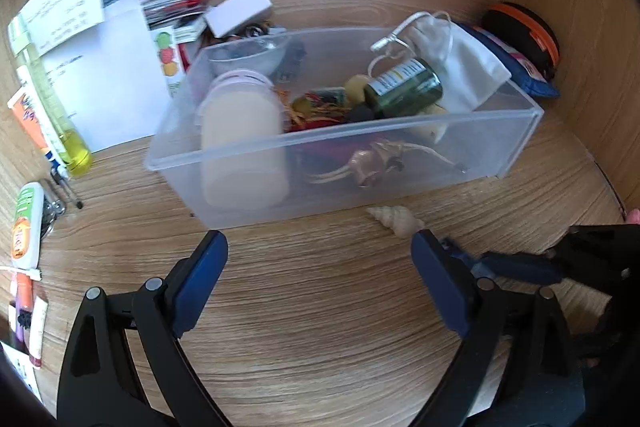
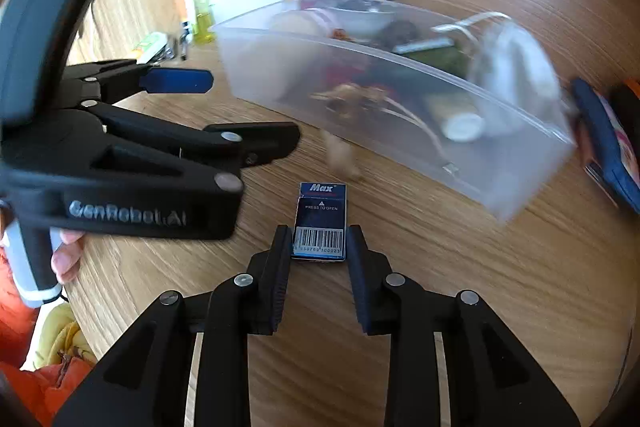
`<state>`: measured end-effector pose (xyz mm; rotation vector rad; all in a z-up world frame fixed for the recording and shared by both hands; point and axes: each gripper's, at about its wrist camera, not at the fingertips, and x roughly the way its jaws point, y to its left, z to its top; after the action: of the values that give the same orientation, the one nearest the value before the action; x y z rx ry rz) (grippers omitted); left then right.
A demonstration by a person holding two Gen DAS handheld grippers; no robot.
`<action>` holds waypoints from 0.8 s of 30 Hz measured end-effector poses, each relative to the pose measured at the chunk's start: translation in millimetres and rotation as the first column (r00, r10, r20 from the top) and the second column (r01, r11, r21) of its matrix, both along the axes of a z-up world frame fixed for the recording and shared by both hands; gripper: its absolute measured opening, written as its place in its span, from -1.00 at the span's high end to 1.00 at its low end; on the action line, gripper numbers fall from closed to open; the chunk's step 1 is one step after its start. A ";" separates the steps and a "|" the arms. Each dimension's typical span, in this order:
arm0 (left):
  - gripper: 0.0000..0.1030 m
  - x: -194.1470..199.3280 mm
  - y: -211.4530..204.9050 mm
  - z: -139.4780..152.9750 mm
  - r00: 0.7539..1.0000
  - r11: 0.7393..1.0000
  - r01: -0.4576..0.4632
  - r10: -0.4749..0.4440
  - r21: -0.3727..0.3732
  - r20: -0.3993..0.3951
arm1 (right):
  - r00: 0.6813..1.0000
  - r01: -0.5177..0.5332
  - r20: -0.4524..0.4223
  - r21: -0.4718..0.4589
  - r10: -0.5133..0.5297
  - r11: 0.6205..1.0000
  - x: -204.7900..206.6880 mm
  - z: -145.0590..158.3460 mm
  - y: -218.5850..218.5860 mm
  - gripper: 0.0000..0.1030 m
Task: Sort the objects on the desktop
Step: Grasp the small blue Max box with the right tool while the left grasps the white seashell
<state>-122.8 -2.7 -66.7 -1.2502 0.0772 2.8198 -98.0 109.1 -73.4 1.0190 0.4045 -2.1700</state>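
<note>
Right claw (image 2: 319, 243) is clamped on a small blue box (image 2: 320, 223) w/ a barcode and "Max" printed on it; the box is pinched between both pads at its near end and sits just over the wood surface (image 2: 460, 287). Whether it touches the surface can't be told. Left claw (image 1: 320, 247) is seen spread wide w/ nothing between its blue pads (image 1: 200, 279), held low over the surface just short of a clear plastic bin (image 1: 500, 143). In the right wrist view the left claw is to the left of the blue box, apart from it.

A small pale shell (image 1: 394, 219) lies on the surface just in front of the bin's near wall, close to the left claw's right pad. Inside the bin are seen a capped jar (image 1: 240, 131), a dark green bottle (image 1: 404, 87) on its side, a white cloth pouch (image 1: 464, 67) and other small items. Left of the bin are papers (image 1: 92, 67) and a yellow tube (image 1: 60, 107); right of it, a blue pouch (image 1: 516, 67) and a black-and-orange case (image 1: 524, 35).
</note>
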 end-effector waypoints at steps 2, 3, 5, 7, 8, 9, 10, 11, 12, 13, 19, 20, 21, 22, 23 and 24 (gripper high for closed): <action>-0.82 -3.8 5.9 -2.7 1.000 1.000 0.008 -0.008 -0.007 0.009 | 1.000 0.026 -0.004 -0.019 -0.026 0.999 0.0 3.8 15.8 0.51; -0.82 -6.3 9.2 -4.0 1.000 1.000 0.014 -0.014 -0.009 0.015 | 0.999 0.043 -0.011 -0.026 -0.043 0.999 -0.5 6.4 23.7 0.51; -0.82 -11.8 17.8 -6.6 0.999 0.999 0.023 -0.023 -0.021 0.024 | 0.997 0.074 -0.019 -0.042 -0.074 0.996 -2.4 11.2 37.6 0.51; -0.70 -16.2 24.6 -8.5 0.999 0.999 0.030 -0.029 -0.030 0.030 | 0.994 0.104 -0.021 -0.070 -0.106 0.992 -5.9 17.5 53.7 0.51; -0.62 -19.0 28.9 -10.0 0.999 0.999 0.040 -0.038 -0.034 0.039 | 0.993 0.116 -0.021 -0.085 -0.118 0.990 -7.7 20.7 61.0 0.51; -0.50 -21.4 32.4 -12.1 0.997 0.998 0.051 -0.049 -0.038 0.051 | 0.992 0.125 -0.023 -0.097 -0.128 0.987 -8.7 23.8 66.2 0.51; -0.43 -22.8 34.9 -13.7 0.997 0.997 0.058 -0.055 -0.041 0.060 | 0.991 0.131 -0.025 -0.105 -0.134 0.986 -9.6 25.8 69.6 0.51; -0.37 -24.4 37.1 -15.8 0.996 0.997 0.061 -0.058 -0.046 0.067 | 0.990 0.136 -0.029 -0.113 -0.140 0.984 -10.5 27.8 73.0 0.51; -0.33 -25.9 39.3 -17.9 0.996 0.997 0.064 -0.060 -0.050 0.071 | 0.989 0.137 -0.031 -0.125 -0.142 0.983 -10.8 30.3 76.4 0.51; -0.30 -26.5 39.2 -17.7 0.996 0.997 0.062 -0.058 -0.045 0.068 | 0.989 0.137 -0.032 -0.132 -0.143 0.982 -10.9 31.6 78.6 0.51; -0.17 -29.4 34.0 -18.3 0.995 0.998 0.060 -0.061 0.011 0.083 | 0.992 0.114 -0.043 -0.153 -0.122 0.982 -12.6 35.5 78.4 0.51; -0.12 -28.6 33.9 -18.0 0.994 0.998 0.066 -0.067 0.014 0.081 | 0.992 0.110 -0.042 -0.155 -0.118 0.982 -13.0 35.7 77.0 0.51; -0.05 -28.1 33.9 -17.8 0.994 0.997 0.070 -0.070 0.013 0.079 | 0.993 0.106 -0.042 -0.158 -0.114 0.982 -13.1 35.0 78.0 0.51; 0.01 -27.8 34.7 -18.2 0.994 0.997 0.072 -0.073 0.013 0.077 | 0.993 0.101 -0.042 -0.161 -0.109 0.982 -13.5 35.1 76.7 0.51; 0.07 -27.6 35.2 -18.4 0.994 0.997 0.075 -0.076 0.014 0.074 | 0.993 0.098 -0.044 -0.162 -0.106 0.982 -13.0 35.1 77.0 0.51; 0.21 -27.2 34.8 -18.1 0.994 0.997 0.077 -0.078 0.017 0.070 | 0.994 0.093 -0.045 -0.164 -0.101 0.982 -11.8 35.6 76.0 0.51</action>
<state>-150.0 32.0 -84.8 -1.3130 0.1004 2.7030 -109.7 185.0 -37.8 0.9096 0.2025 -2.2796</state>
